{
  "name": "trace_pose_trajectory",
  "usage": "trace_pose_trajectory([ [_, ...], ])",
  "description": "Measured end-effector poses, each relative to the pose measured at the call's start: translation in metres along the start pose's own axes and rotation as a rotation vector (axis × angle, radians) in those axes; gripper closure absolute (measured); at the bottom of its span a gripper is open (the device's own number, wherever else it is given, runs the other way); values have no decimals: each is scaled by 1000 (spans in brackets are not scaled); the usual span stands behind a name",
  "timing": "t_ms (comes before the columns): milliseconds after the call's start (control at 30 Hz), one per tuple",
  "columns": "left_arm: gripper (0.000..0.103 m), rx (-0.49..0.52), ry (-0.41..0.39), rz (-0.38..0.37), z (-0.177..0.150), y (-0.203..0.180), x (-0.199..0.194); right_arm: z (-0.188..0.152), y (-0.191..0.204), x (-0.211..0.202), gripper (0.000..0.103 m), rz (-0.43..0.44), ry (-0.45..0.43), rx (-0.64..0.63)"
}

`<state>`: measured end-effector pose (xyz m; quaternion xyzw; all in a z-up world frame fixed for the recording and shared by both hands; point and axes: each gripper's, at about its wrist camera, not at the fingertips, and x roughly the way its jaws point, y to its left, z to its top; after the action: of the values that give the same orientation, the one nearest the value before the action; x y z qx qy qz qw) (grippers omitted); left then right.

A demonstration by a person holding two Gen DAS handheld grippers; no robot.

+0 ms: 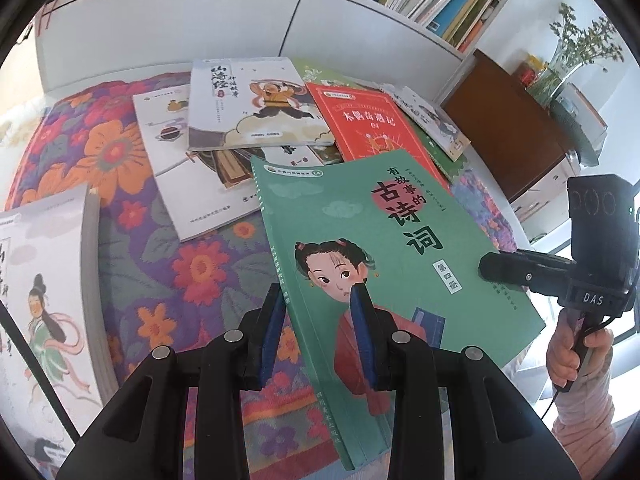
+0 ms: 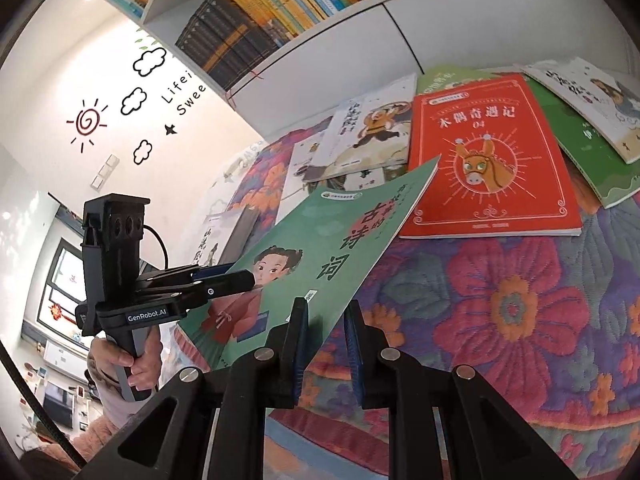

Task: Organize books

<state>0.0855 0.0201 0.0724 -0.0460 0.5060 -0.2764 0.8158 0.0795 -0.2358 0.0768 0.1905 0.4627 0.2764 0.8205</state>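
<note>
between both grippers: green book [image 1: 384,248] clamped, seemingly lifted off quilt [image 1: 168,264]

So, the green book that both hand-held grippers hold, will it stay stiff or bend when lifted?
The green book is a thin paperback, so it probably sags. Its far edge already curves a little in the left wrist view. The cover looks glossy, so it may slip between the left hand-held gripper and the right hand-held gripper, each clamped on an edge.

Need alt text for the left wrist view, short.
Both hand-held grippers hold a green book tilted above a floral cloth: the left hand-held gripper at its spine, the right hand-held gripper at the opposite edge. More books lie behind.
</note>
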Motion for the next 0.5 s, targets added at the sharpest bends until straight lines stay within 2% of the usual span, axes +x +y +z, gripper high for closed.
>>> trace_pose_trajectory([
  [267, 74, -16, -54, -19, -5, 9, -32, -1, 26, -3, 85, 1, -24, -37],
  [500, 74, -44, -118, 15, -7, 33, -70, 2, 67, 9, 84, 8, -40, -127],
])
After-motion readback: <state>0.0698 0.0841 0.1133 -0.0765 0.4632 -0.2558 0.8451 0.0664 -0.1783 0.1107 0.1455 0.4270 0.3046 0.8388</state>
